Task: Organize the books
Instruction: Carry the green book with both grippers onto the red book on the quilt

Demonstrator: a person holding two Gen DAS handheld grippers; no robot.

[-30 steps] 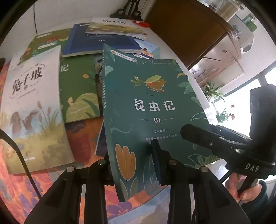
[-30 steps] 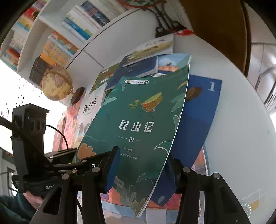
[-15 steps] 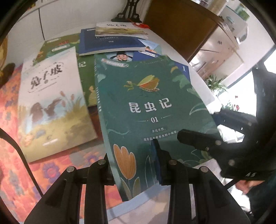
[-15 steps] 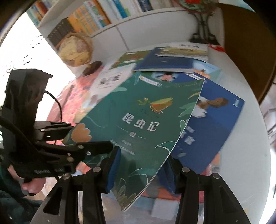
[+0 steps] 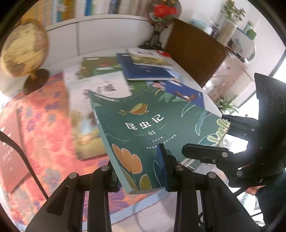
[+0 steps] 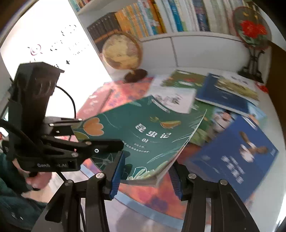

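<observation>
A dark green book (image 5: 143, 125) with a white title, an insect and an orange tulip on its cover hangs tilted above the table. My left gripper (image 5: 138, 173) is shut on its near spine corner, with one blue pad (image 5: 161, 166) on the cover. My right gripper (image 6: 146, 178) is shut on the opposite near corner of the same book (image 6: 143, 135). Each gripper shows in the other's view: the right gripper (image 5: 205, 153) at the book's right edge, the left gripper (image 6: 100, 133) at its tulip corner. The cover bows a little between them.
Several books lie spread over the white table (image 6: 268, 178): a blue book (image 6: 237, 151), a navy book (image 5: 146, 69), a pale book (image 5: 100, 87). A floral cloth (image 5: 44, 125) covers the left part. A globe (image 5: 23, 48), a fan ornament (image 6: 253, 33) and a bookshelf (image 6: 160, 16) stand behind.
Both grippers have risen with the green book, lifting it clear of the spread books. The views have tipped upward, so the globe and bookshelf now show. The right wrist has rolled.
</observation>
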